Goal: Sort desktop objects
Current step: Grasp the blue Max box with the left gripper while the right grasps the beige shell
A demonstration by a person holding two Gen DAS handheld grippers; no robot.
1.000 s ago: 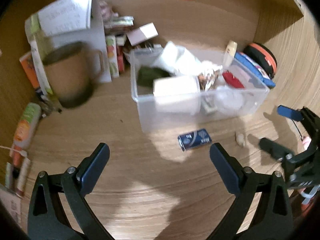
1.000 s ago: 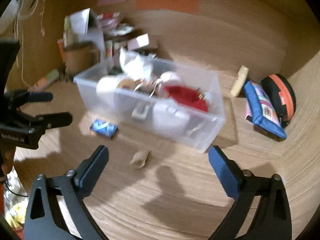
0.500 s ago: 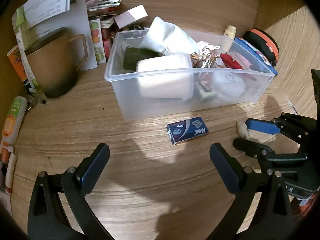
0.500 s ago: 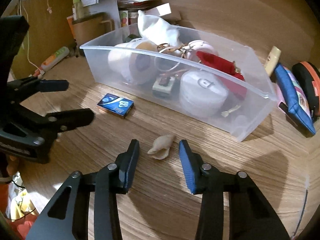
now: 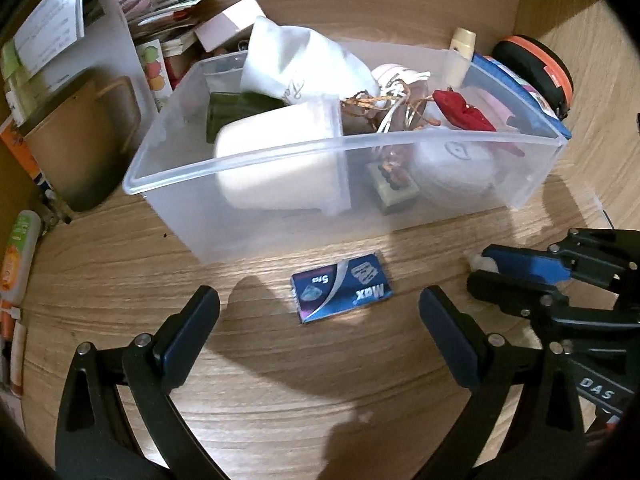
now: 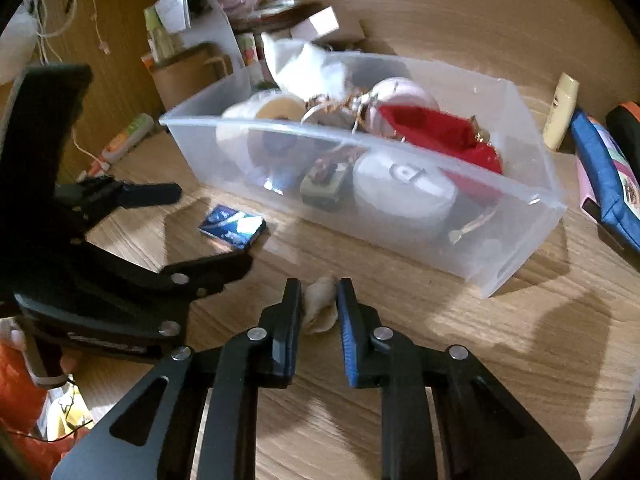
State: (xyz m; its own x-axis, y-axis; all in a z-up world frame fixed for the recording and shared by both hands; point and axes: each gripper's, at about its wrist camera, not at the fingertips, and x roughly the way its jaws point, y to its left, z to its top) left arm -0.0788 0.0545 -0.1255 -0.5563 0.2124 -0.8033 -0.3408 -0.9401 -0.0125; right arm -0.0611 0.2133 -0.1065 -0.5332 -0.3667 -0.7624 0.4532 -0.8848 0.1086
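Observation:
A small pale seashell (image 6: 320,304) lies on the wooden desk between the fingers of my right gripper (image 6: 319,294), which is shut on it; the shell peeks out in the left wrist view (image 5: 486,265). My left gripper (image 5: 318,312) is open and empty, just in front of a blue "Max" packet (image 5: 342,287), which also shows in the right wrist view (image 6: 233,226). A clear plastic bin (image 5: 180,204) behind them holds a white roll, a white bag, a red pouch and other items; it also shows in the right wrist view (image 6: 516,256).
A brown mug (image 5: 76,148) and papers stand at the back left. A tube (image 5: 18,252) lies at the left edge. A blue pouch (image 6: 604,176), an orange-and-black case (image 5: 538,70) and a cream bottle (image 6: 562,110) sit right of the bin.
My right gripper has moved forward and closed around the seashell. My left gripper has come closer to the blue packet and the bin, still open.

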